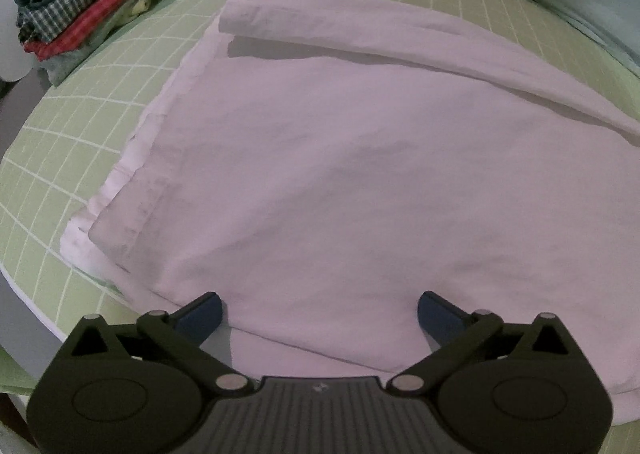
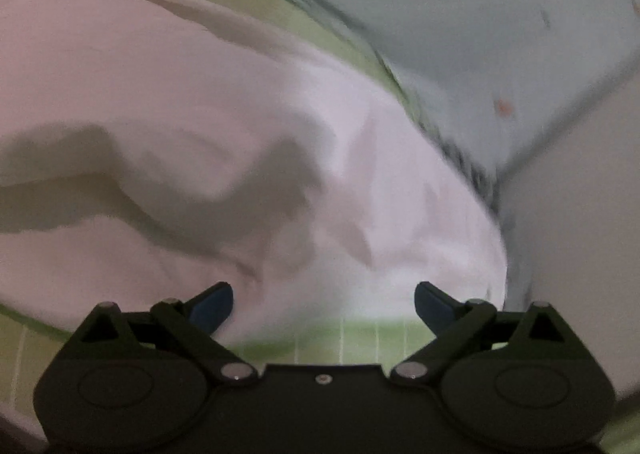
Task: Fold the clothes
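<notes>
A pale pink garment (image 1: 340,157) lies spread on the green grid mat (image 1: 72,141), with a sleeve folded across its far side (image 1: 360,29). My left gripper (image 1: 320,312) is open and empty, hovering over the garment's near edge. In the right wrist view the same garment (image 2: 200,125) fills the middle, blurred by motion. My right gripper (image 2: 324,304) is open and empty above the garment's near edge, where green mat (image 2: 360,338) shows.
A stack of folded clothes (image 1: 100,1), checked, red and teal, sits at the mat's far left corner. A pale wall (image 2: 460,13) rises along the mat's far edge. The table edge (image 1: 24,286) curves at the near left.
</notes>
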A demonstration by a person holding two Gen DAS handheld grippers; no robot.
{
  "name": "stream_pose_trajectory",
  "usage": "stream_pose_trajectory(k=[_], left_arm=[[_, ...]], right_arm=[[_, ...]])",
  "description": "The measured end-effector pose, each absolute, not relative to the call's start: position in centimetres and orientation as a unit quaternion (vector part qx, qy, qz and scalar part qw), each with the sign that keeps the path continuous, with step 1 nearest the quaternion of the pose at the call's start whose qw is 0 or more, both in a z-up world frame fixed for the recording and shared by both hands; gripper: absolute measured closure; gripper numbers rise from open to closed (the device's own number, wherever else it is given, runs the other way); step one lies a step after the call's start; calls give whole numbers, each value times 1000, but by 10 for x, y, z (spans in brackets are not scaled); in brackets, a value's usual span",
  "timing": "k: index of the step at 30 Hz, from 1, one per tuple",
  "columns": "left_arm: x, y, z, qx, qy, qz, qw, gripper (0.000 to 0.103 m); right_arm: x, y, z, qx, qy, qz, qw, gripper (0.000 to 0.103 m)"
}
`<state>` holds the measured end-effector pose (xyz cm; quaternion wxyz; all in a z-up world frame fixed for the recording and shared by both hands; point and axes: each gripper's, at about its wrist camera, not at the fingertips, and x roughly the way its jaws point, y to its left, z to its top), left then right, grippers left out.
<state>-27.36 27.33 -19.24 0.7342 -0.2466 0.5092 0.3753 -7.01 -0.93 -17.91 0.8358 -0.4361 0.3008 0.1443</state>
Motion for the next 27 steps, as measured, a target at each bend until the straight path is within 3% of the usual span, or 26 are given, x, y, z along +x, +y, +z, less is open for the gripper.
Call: stream_pose_trajectory(k=[7,13,23,27], left_arm=[[-274,271,-191,-248,511,370,735,0],[-274,273,-191,-245,512,365,738,0],[-273,279,-193,-240,517,356,741,0],[-273,280,-194,-238,515,355,743,0]], right_arm=[[-54,18,-194,-496,268,173,808,1],[-81,22,-182,-481,244,280,794,1],[-65,56,-205,-536,150,212,803,1],[-59,41,-197,-526,175,165,816,0]])
